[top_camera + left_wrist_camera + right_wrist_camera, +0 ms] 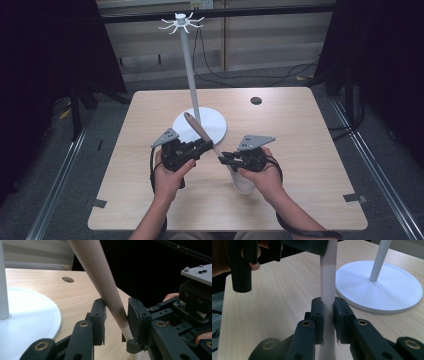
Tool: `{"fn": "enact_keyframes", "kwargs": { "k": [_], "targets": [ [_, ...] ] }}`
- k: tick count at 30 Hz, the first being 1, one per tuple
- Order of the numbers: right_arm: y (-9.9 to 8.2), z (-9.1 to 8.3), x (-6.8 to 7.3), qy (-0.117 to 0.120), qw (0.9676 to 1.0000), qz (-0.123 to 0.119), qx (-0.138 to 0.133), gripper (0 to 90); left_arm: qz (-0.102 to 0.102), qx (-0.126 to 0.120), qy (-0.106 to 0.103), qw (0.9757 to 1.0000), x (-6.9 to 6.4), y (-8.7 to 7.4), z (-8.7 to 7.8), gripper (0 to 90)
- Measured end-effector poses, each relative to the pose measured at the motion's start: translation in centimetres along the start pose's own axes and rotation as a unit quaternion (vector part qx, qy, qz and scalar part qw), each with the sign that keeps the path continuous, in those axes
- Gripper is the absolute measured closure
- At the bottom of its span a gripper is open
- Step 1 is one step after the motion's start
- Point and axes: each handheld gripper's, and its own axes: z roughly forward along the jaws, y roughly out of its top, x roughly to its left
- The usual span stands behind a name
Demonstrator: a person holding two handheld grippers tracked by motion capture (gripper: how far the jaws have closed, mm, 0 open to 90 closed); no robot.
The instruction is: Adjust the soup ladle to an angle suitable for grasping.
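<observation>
A spatula with a brown wooden handle (pixel 196 127) and a white head (pixel 242 182) hangs tilted over the table, handle end toward the stand. My right gripper (pixel 222 159) is shut on its white neck (pixel 328 290), with both pads pressed against it. My left gripper (pixel 207 145) reaches in from the left and straddles the lower handle (pixel 110 295). In the left gripper view its jaws (pixel 116 315) stand close on either side of the handle, with a thin gap still showing beside it. A hand holds each gripper.
A white hook stand rises just behind the grippers: round base (pixel 212 127), thin pole (pixel 190 65), ring of hooks (pixel 181 22) on top. A dark round hole (pixel 256 100) sits in the tabletop at the back right. Bare wood lies to both sides.
</observation>
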Motion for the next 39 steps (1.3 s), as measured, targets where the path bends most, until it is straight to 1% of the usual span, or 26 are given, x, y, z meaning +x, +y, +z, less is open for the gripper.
{"fn": "enact_keyframes", "kwargs": {
  "k": [1,2,4,6,7,9,11,14,17,19,20,21,23,24,25,26,27,28,30,34,35,36,37,38,39],
  "targets": [
    [0.0,0.0,0.0,0.0,1.0,0.002,0.0,79.6,0.004,0.002,-0.001,1.0,0.0,0.1,0.0,69.0],
    [0.0,0.0,0.0,0.001,1.0,0.003,-0.001,79.6,0.0,0.0,-0.005,1.0,-0.1,0.2,0.0,70.3],
    [0.1,0.2,0.1,0.002,1.0,0.007,-0.003,79.5,0.001,0.001,-0.009,1.0,-0.4,0.4,0.0,72.6],
    [0.1,0.3,0.2,0.0,1.0,0.008,-0.004,79.4,0.001,0.0,-0.027,0.9996,-0.5,0.6,0.1,74.8],
    [0.2,0.4,0.2,-0.001,1.0,0.008,-0.005,79.4,0.002,0.0,-0.031,0.9995,-0.6,0.6,0.1,75.8],
    [0.3,0.5,0.3,-0.001,0.9999,0.012,-0.01,79.5,0.016,0.0,-0.025,0.9996,-1.0,0.9,0.1,76.5],
    [0.5,0.5,0.4,0.0,0.9997,0.018,-0.017,79.5,0.02,-0.009,-0.027,0.9994,-1.1,1.1,0.1,76.5],
    [0.8,0.4,0.5,-0.003,0.9995,0.02,-0.022,79.6,0.019,-0.021,-0.028,0.9992,-1.0,1.2,0.1,75.8],
    [1.1,0.3,0.6,-0.006,0.9995,0.02,-0.024,79.5,0.022,-0.025,-0.028,0.9991,-1.0,1.2,0.1,74.5],
    [1.3,0.3,0.8,-0.009,0.9995,0.018,-0.023,79.6,0.024,-0.032,-0.024,0.9989,-1.2,1.3,0.3,69.9],
    [1.4,0.2,0.9,-0.013,0.9995,0.015,-0.024,79.5,0.032,-0.031,-0.022,0.9988,-1.3,1.3,0.3,71.6],
    [1.4,0.3,1.0,-0.01,0.9995,0.013,-0.027,79.5,0.032,-0.031,-0.022,0.9988,-1.3,1.3,0.3,74.8],
    [1.5,0.2,1.0,-0.01,0.9993,0.016,-0.032,79.5,0.031,-0.034,-0.027,0.9986,-1.3,1.4,0.2,75.9],
    [1.5,0.3,1.1,-0.012,0.9992,0.017,-0.034,79.5,0.031,-0.036,-0.023,0.9986,-1.4,1.5,0.2,76.1],
    [1.5,0.3,1.1,-0.012,0.9991,0.018,-0.036,79.5,0.031,-0.039,-0.024,0.9985,-1.4,1.5,0.3,76.3],
    [1.5,0.3,1.1,-0.01,0.999,0.02,-0.039,79.5,0.037,-0.038,-0.026,0.9983,-1.4,1.6,0.2,76.5],
    [1.5,0.3,1.1,-0.01,0.999,0.02,-0.039,79.5,0.037,-0.038,-0.026,0.9983,-1.4,1.6,0.2,76.6],
    [1.6,0.3,1.1,-0.007,0.9985,0.026,-0.047,79.4,0.042,-0.036,-0.025,0.9981,-1.5,1.8,0.1,76.8],
    [1.6,0.3,1.2,-0.006,0.9983,0.027,-0.052,79.3,0.039,-0.041,-0.025,0.9981,-1.7,1.9,0.1,76.9],
    [1.7,0.2,1.1,-0.007,0.9977,0.024,-0.064,78.4,0.049,-0.034,-0.02,0.998,-2.0,2.4,0.1,77.3],
    [1.7,0.2,1.0,-0.008,0.9975,0.025,-0.065,77.9,0.049,-0.034,-0.022,0.998,-2.1,2.5,0.1,77.3],
    [1.7,0.1,1.0,-0.008,0.9973,0.026,-0.068,77.1,0.052,-0.033,-0.017,0.9979,-2.2,2.6,0.1,77.3],
    [1.7,0.1,1.0,-0.01,0.9972,0.026,-0.069,76.2,0.055,-0.032,-0.017,0.9978,-2.3,2.7,0.1,77.3],
    [1.6,0.0,0.9,-0.011,0.997,0.028,-0.071,73.4,0.055,-0.032,-0.017,0.9978,-2.3,2.7,0.1,77.3],
    [1.6,0.0,0.8,-0.013,0.9969,0.03,-0.072,70.0,0.062,-0.027,-0.014,0.9976,-2.3,2.9,0.1,77.3]
  ]
}}
